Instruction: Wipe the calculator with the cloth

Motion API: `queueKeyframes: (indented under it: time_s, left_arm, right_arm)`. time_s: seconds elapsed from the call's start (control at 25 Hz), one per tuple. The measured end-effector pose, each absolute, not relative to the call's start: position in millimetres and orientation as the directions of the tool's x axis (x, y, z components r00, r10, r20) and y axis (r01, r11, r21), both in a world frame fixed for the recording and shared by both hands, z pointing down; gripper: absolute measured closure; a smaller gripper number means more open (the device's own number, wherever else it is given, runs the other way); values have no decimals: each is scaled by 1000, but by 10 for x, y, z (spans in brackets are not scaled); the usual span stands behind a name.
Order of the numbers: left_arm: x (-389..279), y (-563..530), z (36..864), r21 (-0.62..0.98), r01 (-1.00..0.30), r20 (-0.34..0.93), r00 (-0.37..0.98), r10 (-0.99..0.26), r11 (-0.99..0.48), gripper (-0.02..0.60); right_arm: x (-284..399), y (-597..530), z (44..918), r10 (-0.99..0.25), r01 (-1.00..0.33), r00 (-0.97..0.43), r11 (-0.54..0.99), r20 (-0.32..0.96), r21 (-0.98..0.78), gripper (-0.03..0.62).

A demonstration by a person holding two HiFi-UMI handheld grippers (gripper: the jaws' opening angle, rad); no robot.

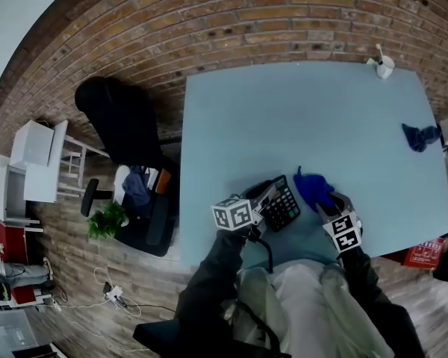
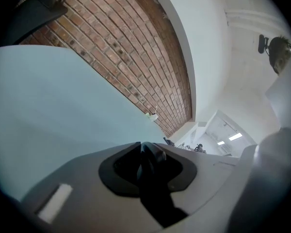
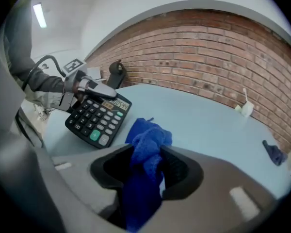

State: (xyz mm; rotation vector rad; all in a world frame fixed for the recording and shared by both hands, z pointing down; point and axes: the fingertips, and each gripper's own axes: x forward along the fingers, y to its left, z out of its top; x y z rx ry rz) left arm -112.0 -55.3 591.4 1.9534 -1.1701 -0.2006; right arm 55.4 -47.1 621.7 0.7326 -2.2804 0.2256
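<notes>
A black calculator (image 1: 281,203) (image 3: 97,118) lies near the front edge of the light blue table (image 1: 284,118). My left gripper (image 1: 263,200) (image 2: 148,154) is shut on the calculator's display end, and the right gripper view shows that grip (image 3: 89,87). The left gripper view shows only a dark edge between its jaws. A bright blue cloth (image 1: 313,188) (image 3: 148,137) lies bunched just right of the calculator, its front on the table. My right gripper (image 1: 328,203) (image 3: 148,159) points down at it, and the cloth fills the gap between its fingers.
A second, darker blue cloth (image 1: 420,136) (image 3: 274,153) lies at the table's right edge. A white cup (image 1: 384,66) (image 3: 246,109) stands at the far right corner. A black office chair (image 1: 119,121) and a brick wall are left of and behind the table.
</notes>
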Motion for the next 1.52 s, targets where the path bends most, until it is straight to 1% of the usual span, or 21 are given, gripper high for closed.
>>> queueKeyframes:
  time_s: [0.08, 0.16, 0.2, 0.24, 0.28, 0.36, 0.44, 0.48, 0.56, 0.6, 0.64, 0.68, 0.76, 0.8, 0.84, 0.92, 0.96, 1.08, 1.16, 1.28, 1.52]
  left_arm:
    - [-1152, -500, 5928, 721, -654, 256, 557, -790, -228, 516]
    - [-1232, -446, 5911, 701, -676, 263, 542, -798, -228, 515]
    - [-1282, -428, 5913, 675, -702, 286, 531, -798, -225, 493]
    - [-1333, -406, 5923, 641, -734, 317, 518, -794, -223, 431]
    - [-1383, -372, 5937, 603, -765, 348, 507, -788, -226, 385]
    - [-1486, -301, 5939, 543, -807, 388, 486, -783, -232, 379]
    - [-1630, -262, 5876, 505, -836, 396, 444, -803, -214, 379]
    - [-1724, -242, 5814, 494, -848, 385, 412, -826, -192, 385]
    - [-1911, -178, 5642, 510, -849, 327, 339, -882, -137, 418]
    - [-1986, -132, 5542, 537, -836, 285, 304, -909, -111, 452]
    - [-2042, -80, 5444, 572, -815, 242, 274, -931, -92, 503]
    - [-2076, -23, 5356, 608, -790, 202, 250, -947, -79, 538]
    - [-2070, 81, 5227, 672, -738, 143, 221, -965, -69, 575]
    - [-2034, 119, 5182, 699, -712, 124, 216, -969, -69, 575]
    - [-1984, 147, 5151, 723, -687, 109, 216, -970, -72, 577]
    - [-1871, 179, 5135, 764, -641, 88, 221, -971, -77, 575]
    - [-1810, 192, 5151, 782, -619, 81, 223, -971, -77, 575]
    - [-1599, 212, 5190, 811, -579, 82, 264, -961, -90, 577]
    - [-1470, 211, 5159, 810, -573, 67, 307, -949, -128, 575]
    - [-1338, 256, 5138, 817, -551, 39, 344, -938, -168, 577]
    - [-1137, 324, 5174, 842, -507, 30, 383, -923, -183, 575]
  right_arm:
    - [703, -500, 6217, -483, -623, -560, 781, 673, 43, 396]
    - [831, -535, 6176, -521, -653, -534, 754, 666, 66, 367]
    - [893, -553, 6154, -536, -655, -514, 750, 670, 97, 353]
    - [948, -561, 6140, -547, -645, -493, 752, 677, 137, 344]
    - [993, -551, 6141, -550, -628, -474, 758, 688, 174, 341]
    - [1061, -507, 6168, -542, -591, -441, 775, 715, 223, 341]
    - [1101, -493, 6108, -558, -561, -425, 780, 713, 276, 341]
    - [1107, -502, 5997, -594, -556, -430, 768, 680, 318, 341]
    - [1111, -524, 5625, -695, -587, -460, 705, 553, 398, 347]
    - [1109, -522, 5414, -732, -617, -480, 673, 483, 408, 353]
    - [1095, -508, 5212, -754, -651, -505, 652, 420, 387, 355]
    - [1063, -479, 5025, -762, -686, -535, 644, 365, 338, 358]
    - [949, -395, 4701, -745, -727, -609, 661, 271, 184, 381]
    - [876, -351, 4574, -723, -722, -651, 684, 231, 105, 410]
    - [790, -308, 4484, -689, -698, -697, 715, 198, 31, 469]
    - [608, -233, 4424, -618, -636, -770, 762, 159, -121, 566]
    - [523, -199, 4443, -589, -608, -794, 769, 152, -199, 586]
    - [278, -67, 4542, -511, -524, -847, 750, 150, -404, 591]
    - [149, 17, 4588, -462, -472, -874, 734, 150, -488, 592]
    - [59, 102, 4700, -412, -437, -894, 720, 174, -540, 592]
    - [36, 212, 4869, -384, -437, -897, 696, 218, -570, 592]
